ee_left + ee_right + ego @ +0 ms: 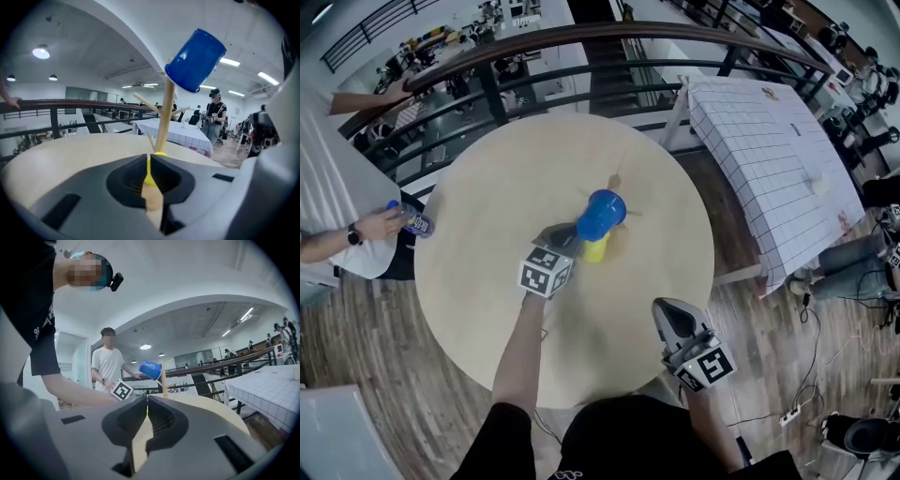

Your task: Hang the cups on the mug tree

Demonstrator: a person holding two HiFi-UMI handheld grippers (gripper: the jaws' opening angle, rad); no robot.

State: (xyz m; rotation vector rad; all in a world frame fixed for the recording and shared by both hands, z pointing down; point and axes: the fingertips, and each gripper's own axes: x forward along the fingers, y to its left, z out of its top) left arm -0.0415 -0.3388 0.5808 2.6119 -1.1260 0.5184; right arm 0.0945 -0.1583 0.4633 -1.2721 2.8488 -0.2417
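Note:
A wooden mug tree point(164, 117) stands at the middle of the round table point(487, 206). A blue cup point(602, 214) hangs tilted on its top peg, and it also shows in the left gripper view point(196, 60) and the right gripper view point(151, 369). My left gripper point(572, 236) is low at the tree's foot, shut on a yellow cup point(595, 248) whose thin edge point(151, 173) sits pinched between the jaws. My right gripper point(668, 311) hovers at the table's near edge, shut and holding nothing, and points toward the tree point(164, 380).
A person at the left table edge holds a small bottle point(417, 223). A dark railing point(581, 70) curves behind the table. A table with a white checked cloth point(769, 159) stands to the right. Cables and a power strip point(789, 414) lie on the wood floor.

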